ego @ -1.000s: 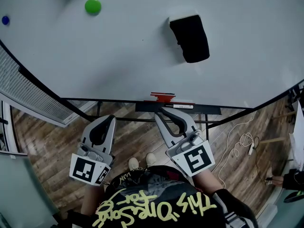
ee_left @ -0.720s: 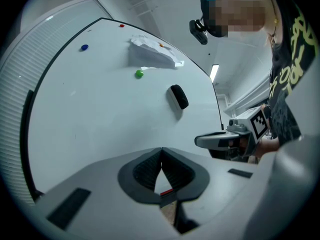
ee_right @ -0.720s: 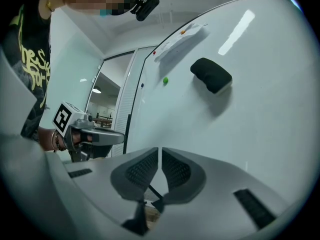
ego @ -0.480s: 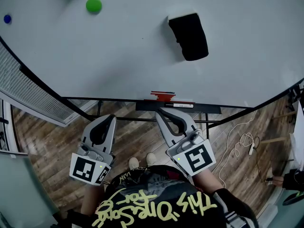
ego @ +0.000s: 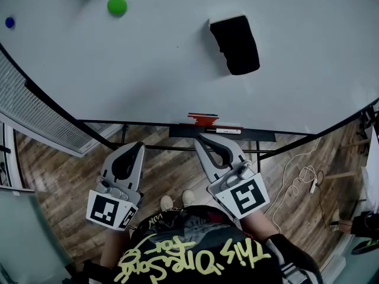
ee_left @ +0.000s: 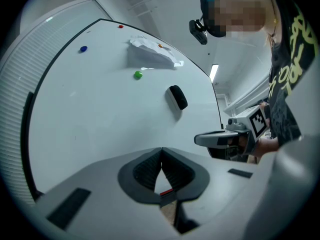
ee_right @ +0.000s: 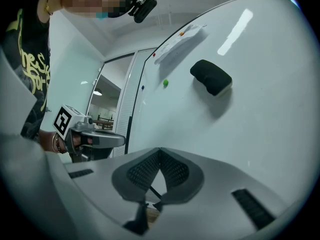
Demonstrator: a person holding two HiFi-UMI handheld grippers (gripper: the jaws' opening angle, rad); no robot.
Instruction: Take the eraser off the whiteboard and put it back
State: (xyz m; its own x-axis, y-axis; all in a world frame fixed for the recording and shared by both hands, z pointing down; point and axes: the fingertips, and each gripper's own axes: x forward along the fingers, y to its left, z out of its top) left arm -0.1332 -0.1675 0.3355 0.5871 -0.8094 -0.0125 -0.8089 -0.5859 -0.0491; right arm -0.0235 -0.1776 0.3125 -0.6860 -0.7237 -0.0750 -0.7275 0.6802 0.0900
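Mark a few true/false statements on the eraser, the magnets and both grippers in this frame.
1. The eraser sits on the whiteboard, and neither gripper holds it. True.
2. The right gripper has its jaws wide apart. False: its jaws are together with nothing between them.
3. The left gripper is shut and empty. True.
4. In the head view the green magnet is to the right of the eraser. False: it is up and to the left of it.
5. A red item lies on the tray at the board's bottom edge. True.
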